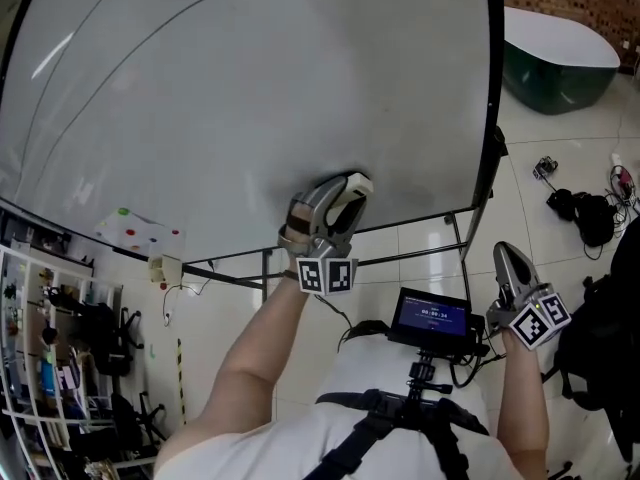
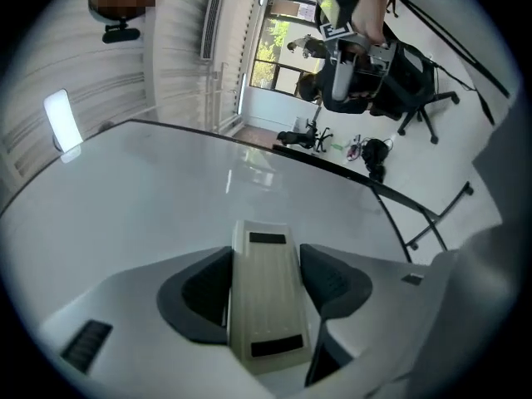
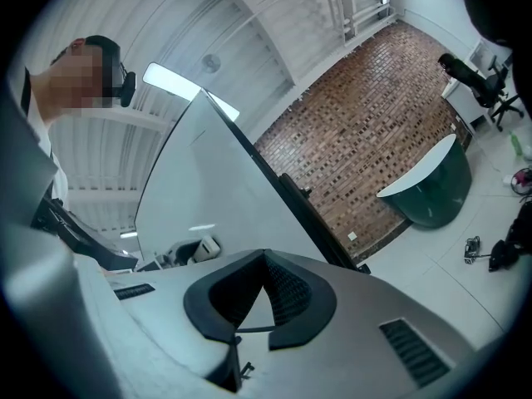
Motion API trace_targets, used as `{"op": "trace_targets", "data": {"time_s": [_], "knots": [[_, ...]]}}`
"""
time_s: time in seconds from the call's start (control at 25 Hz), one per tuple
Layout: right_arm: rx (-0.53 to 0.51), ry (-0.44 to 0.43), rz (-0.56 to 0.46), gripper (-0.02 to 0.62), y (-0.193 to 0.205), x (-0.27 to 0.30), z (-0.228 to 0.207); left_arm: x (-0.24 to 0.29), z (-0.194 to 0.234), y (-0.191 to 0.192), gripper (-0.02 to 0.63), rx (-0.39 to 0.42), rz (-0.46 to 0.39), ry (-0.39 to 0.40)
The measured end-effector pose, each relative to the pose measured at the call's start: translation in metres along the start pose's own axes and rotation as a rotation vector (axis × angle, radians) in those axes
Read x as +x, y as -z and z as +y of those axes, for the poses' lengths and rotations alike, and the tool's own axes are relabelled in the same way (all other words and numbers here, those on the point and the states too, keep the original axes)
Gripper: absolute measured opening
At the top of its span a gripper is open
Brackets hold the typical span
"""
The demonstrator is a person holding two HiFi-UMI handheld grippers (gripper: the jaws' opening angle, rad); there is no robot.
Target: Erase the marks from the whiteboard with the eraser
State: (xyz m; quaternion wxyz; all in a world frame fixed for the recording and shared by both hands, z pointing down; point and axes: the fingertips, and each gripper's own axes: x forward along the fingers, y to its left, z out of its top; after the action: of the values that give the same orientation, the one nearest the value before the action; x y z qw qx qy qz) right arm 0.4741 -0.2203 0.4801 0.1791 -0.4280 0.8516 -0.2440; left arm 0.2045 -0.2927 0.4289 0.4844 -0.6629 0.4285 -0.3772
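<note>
Left hand-held gripper around eraser

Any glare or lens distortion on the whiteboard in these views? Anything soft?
Head view: fisheye bows the whiteboard edges, faint light streaks upper left, otherwise sharp. Left gripper view: dark corner vignette, ceiling-light glare on the board above the eraser. Right gripper view: same vignette, small light reflection on the board, jaws crisp.

The pale, glossy tiled floor is carrying the black whiteboard stand. To the right of the stand, a tangle of black cables is lying on the tiles. Farther off on that side, a curved dark green unit with a white top is sitting. To the left of the stand, a wire rack is standing.
</note>
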Motion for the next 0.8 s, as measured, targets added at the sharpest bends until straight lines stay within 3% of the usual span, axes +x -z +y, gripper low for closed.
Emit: {"op": "trace_targets", "data": {"time_s": [0.12, 0.24, 0.36, 0.52, 0.64, 0.8], "knots": [[0.011, 0.018, 0.019, 0.015, 0.005, -0.010, -0.005, 0.000, -0.060, 0.020, 0.293, -0.026, 0.076, 0.161], [0.017, 0.018, 0.035, 0.015, 0.011, -0.011, -0.005, -0.012, -0.089, 0.040, 0.291, -0.149, 0.162, 0.247], [0.015, -0.016, 0.043, 0.015, 0.019, 0.005, 0.001, -0.026, -0.078, 0.052, 0.293, -0.291, 0.229, 0.214], [0.017, -0.086, 0.102, 0.015, 0.049, 0.034, 0.030, -0.063, -0.059, 0.067, 0.293, -0.565, 0.278, 0.168], [-0.002, -0.155, 0.131, 0.015, 0.066, 0.050, 0.049, -0.086, -0.061, 0.062, 0.295, -0.735, 0.250, 0.147], [-0.041, -0.260, 0.176, 0.015, 0.091, 0.059, 0.072, -0.109, -0.080, 0.035, 0.296, -0.942, 0.155, 0.189]]}}
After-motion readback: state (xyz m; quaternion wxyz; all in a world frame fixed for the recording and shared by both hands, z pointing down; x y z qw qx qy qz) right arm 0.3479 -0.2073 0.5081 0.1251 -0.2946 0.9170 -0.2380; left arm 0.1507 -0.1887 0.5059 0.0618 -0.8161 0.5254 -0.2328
